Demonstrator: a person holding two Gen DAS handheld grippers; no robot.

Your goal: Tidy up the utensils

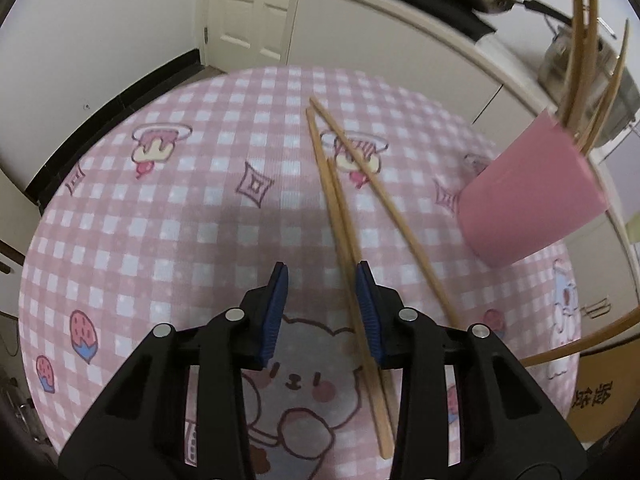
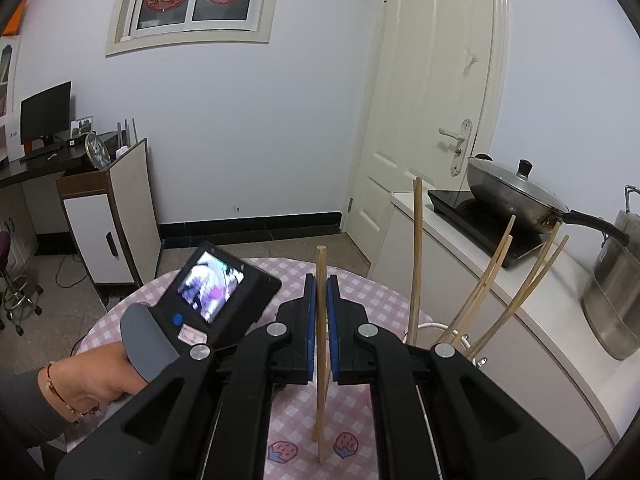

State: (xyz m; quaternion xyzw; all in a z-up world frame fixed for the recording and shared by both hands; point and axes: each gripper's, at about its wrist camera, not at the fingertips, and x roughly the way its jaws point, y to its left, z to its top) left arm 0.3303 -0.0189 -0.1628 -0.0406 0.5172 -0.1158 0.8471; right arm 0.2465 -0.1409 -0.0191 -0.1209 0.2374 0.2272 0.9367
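The left claw (image 1: 322, 276) is seen pointed steeply down over the counter (image 1: 160, 208), which is covered by a pink checked cloth. Its jaws stand partly apart, and nothing is pressed by the blue pads (image 1: 276, 312). Three loose chopsticks (image 1: 340, 216) are noted lying on the cloth: two close together run from ahead of the claw back along the inner face of its right-hand finger and on beneath it, while the third lies just outside that finger, angled away. Whether any stick is touched by the finger cannot be told. A pink cup (image 1: 528, 196) holding more chopsticks is seen ahead and to the right of the left claw, well apart from it. The right claw (image 2: 322, 280) is recorded as closed on a single chopstick (image 2: 321, 320), held roughly upright between its pads, with the top end above the fingertips and the lower end below them. The chopsticks in the cup (image 2: 500, 288) are seen to the right of the right claw.
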